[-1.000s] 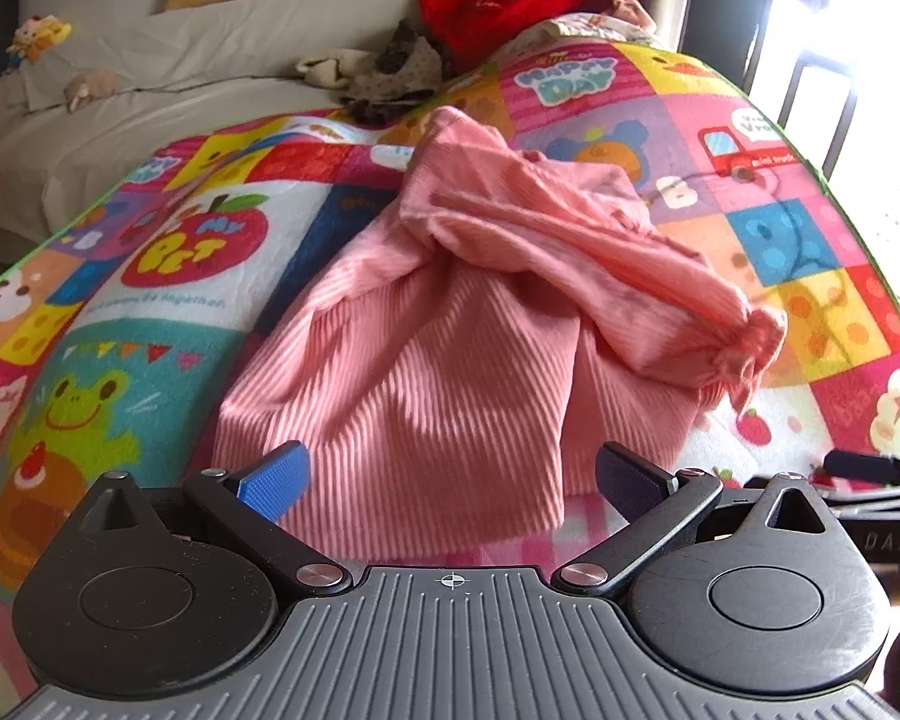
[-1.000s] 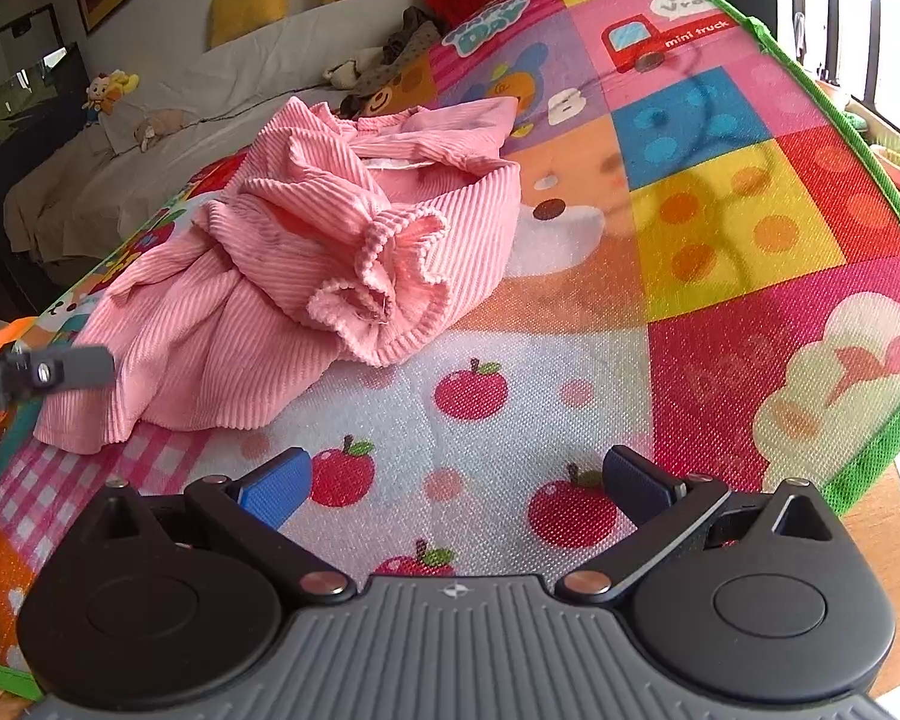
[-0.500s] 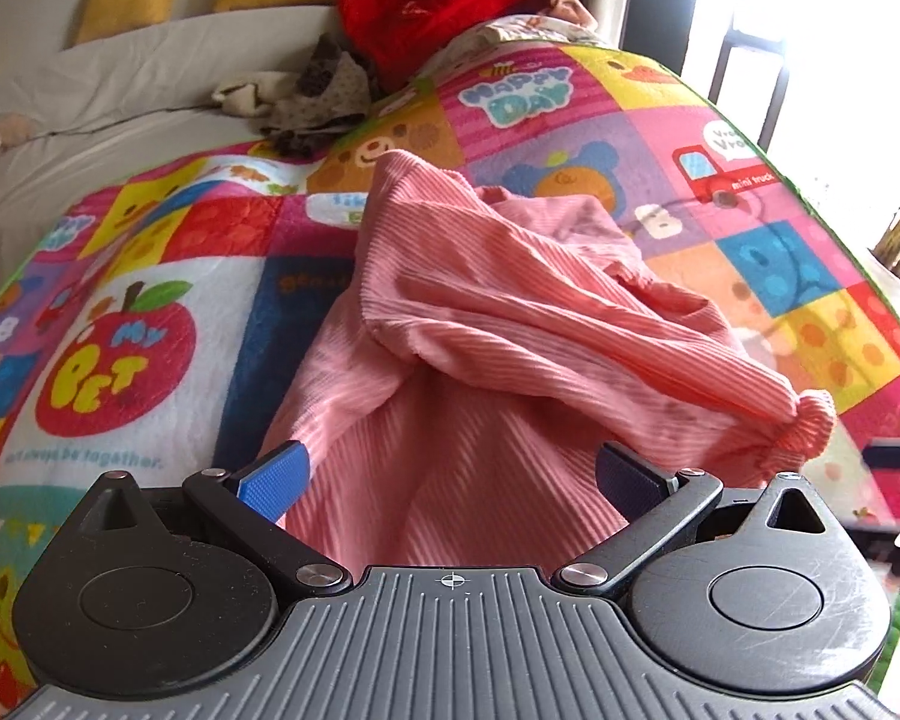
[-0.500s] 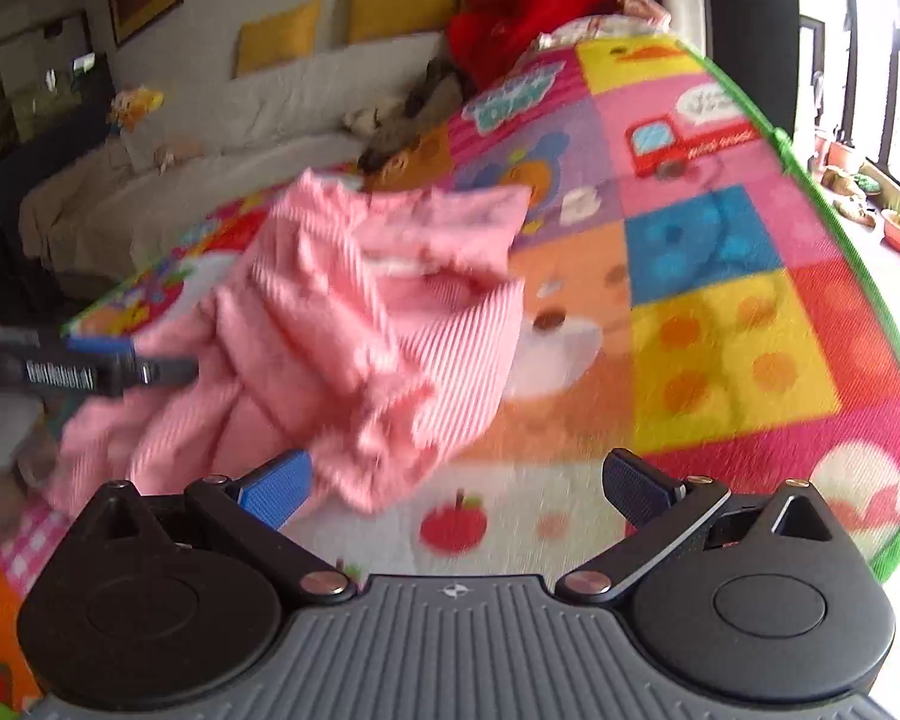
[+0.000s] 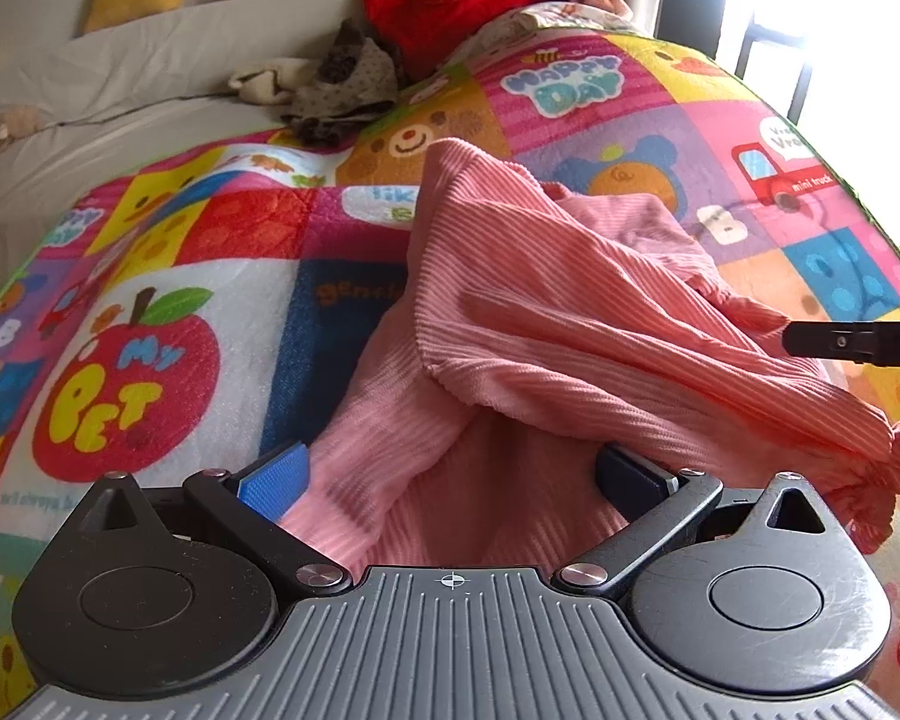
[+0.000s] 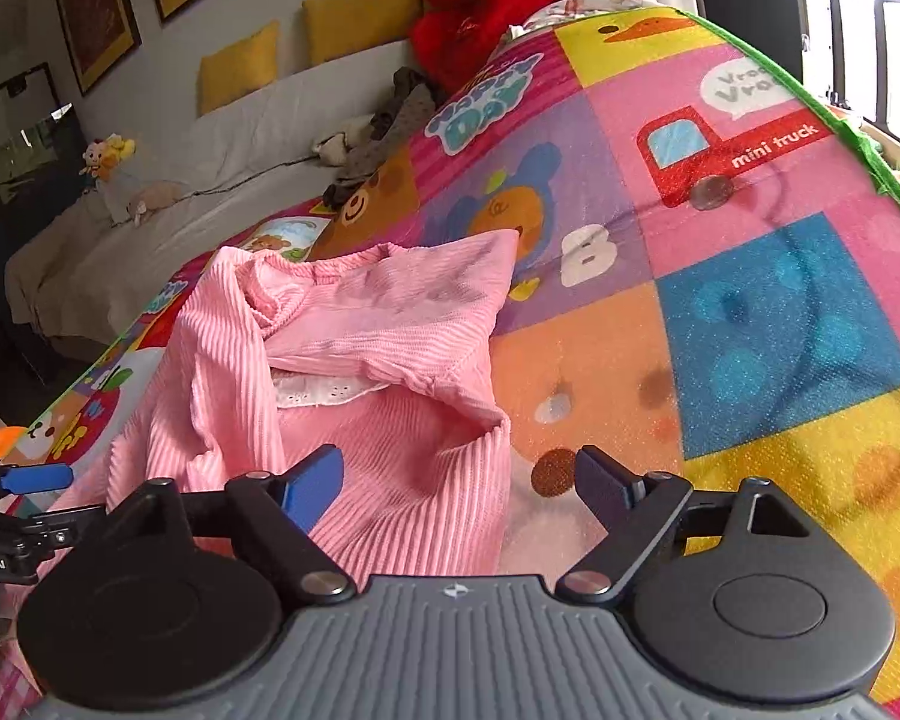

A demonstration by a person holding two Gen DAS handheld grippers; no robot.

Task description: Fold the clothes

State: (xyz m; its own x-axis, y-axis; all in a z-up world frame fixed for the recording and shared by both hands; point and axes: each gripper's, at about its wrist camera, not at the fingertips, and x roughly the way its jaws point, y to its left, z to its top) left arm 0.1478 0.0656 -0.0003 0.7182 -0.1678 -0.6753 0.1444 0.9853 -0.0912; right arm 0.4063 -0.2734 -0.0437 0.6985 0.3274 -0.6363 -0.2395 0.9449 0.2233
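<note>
Pink top [image 5: 546,324] crumpled on play mat [image 5: 168,276], left gripper [image 5: 450,474] spread wide over its hem, right gripper [image 6: 459,483] also spread, grasping nothing, beside its sleeve.

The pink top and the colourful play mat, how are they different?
The pink top is one plain colour with ribbed lines; the play mat has many bright squares with apples, bears and a truck. The pink top lies crumpled and bunched up; the play mat is spread flat beneath it. The pink top covers only part of the much wider play mat. Both are soft fabric.
</note>
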